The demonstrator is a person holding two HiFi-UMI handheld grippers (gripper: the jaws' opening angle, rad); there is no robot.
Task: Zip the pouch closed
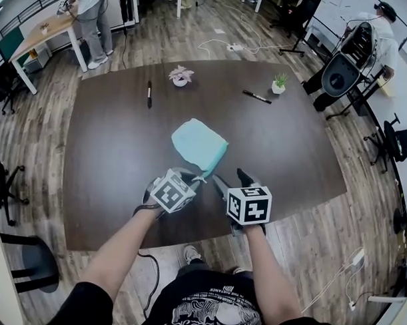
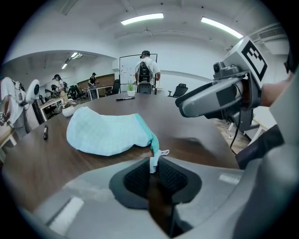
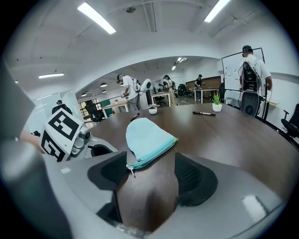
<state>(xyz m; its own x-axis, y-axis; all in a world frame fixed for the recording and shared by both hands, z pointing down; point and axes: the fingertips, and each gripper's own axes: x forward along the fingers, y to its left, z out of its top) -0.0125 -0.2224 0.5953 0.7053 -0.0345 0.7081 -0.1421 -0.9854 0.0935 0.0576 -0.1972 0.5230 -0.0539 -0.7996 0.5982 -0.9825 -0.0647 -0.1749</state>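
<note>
A light teal pouch (image 1: 199, 145) lies on the dark brown table (image 1: 110, 155), its zipper edge toward me. In the left gripper view the pouch (image 2: 105, 135) ends in a small white tab (image 2: 154, 161), and my left gripper (image 2: 153, 170) is shut on that tab. From the head view the left gripper (image 1: 197, 181) sits at the pouch's near corner. My right gripper (image 1: 231, 181) hovers just right of it, open. In the right gripper view its jaws (image 3: 145, 175) stand wide apart around the zipper's end, where a small metal pull (image 3: 132, 171) hangs near the left pad, untouched.
Two black markers (image 1: 149, 93) (image 1: 257, 96) and two small potted plants (image 1: 180, 76) (image 1: 279, 82) lie toward the table's far side. The table's near edge runs just under my hands. People stand at the room's far side, and office chairs ring the table.
</note>
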